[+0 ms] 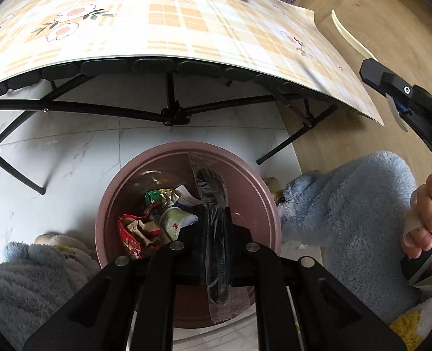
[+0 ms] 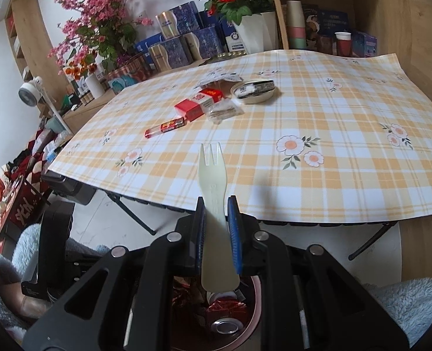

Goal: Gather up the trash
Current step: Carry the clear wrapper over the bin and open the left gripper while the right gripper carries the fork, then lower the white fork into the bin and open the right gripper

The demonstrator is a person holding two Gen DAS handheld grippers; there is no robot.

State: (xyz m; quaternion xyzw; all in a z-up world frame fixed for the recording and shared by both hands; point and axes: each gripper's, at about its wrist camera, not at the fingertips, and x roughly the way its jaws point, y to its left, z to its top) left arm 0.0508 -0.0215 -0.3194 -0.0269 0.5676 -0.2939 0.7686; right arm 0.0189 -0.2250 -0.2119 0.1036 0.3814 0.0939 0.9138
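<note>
Left wrist view: left gripper [image 1: 216, 234] clamps wrapped black cutlery [image 1: 214, 204] over the half-filled pink bin [image 1: 262, 181]; right gripper [image 2: 217, 222] clamps a cream fork [image 2: 211, 181]; table litter [image 2: 198, 105] remains.

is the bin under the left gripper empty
No, the pink bin already holds crumpled wrappers and a squashed paper cup, and the left gripper holds a wrapped black fork over it.

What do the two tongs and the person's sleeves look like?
Both tongs, left and right, are black angular plastic frames with round silver bolts. The right fingers carry blue pads. The sleeve is fluffy light-blue fleece; a yellow and white patch shows near its lower edge.
</note>
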